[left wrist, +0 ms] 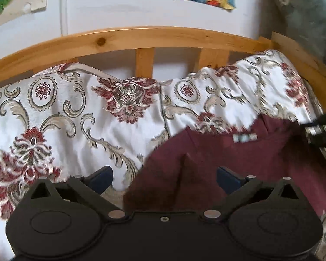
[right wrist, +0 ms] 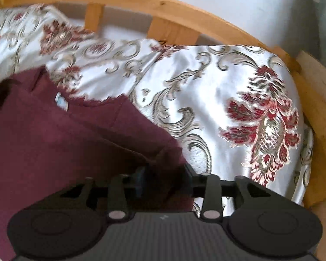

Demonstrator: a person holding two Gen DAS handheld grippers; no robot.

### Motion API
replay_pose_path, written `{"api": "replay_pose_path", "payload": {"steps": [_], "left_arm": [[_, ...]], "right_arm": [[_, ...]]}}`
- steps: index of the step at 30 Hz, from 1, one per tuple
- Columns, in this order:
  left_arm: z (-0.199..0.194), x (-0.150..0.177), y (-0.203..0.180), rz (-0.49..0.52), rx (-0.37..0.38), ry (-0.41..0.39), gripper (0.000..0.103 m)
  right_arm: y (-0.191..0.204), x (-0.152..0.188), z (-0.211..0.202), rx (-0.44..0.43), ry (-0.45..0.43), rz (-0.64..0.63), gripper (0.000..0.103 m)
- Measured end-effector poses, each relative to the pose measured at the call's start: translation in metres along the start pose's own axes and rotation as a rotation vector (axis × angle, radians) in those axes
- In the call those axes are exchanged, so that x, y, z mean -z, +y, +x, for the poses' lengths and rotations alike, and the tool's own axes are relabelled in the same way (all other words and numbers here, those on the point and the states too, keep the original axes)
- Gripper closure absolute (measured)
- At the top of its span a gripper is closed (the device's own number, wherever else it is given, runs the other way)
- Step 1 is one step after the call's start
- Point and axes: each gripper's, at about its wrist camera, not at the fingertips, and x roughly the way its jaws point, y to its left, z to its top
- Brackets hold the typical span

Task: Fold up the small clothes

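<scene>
Maroon garment lies on patterned bedspread, near wooden headboard, label side up, so we see collar end is far. We hold left gripper over its left edge, jaws fully wide, nothing between pads: cloth lies below, free. Right gripper stands at right edge, jaws half open, cloth fold between, pads seem not pressing. We judge both edges let go, so the fold can settle flat.

Both wrist views look steeply down, close over a patterned bedspread toward a wooden headboard and white wall; the left view sits further left, and both share the maroon garment
</scene>
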Motion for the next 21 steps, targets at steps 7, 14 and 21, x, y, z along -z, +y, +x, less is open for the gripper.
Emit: {"api": "replay_pose_path", "payload": {"steps": [7, 14, 21], "left_arm": [[0.012, 0.064, -0.040, 0.203, -0.174, 0.012, 0.003], [0.033, 0.053, -0.021, 0.067, -0.342, -0.005, 0.005], [0.049, 0.036, 0.029, -0.189, -0.466, 0.074, 0.006]], "right_arm": [[-0.025, 0.023, -0.023, -0.007, -0.087, 0.129, 0.000], [-0.010, 0.046, -0.022, 0.048, -0.102, 0.107, 0.000], [-0.006, 0.044, -0.018, 0.086, -0.133, 0.133, 0.000]]}}
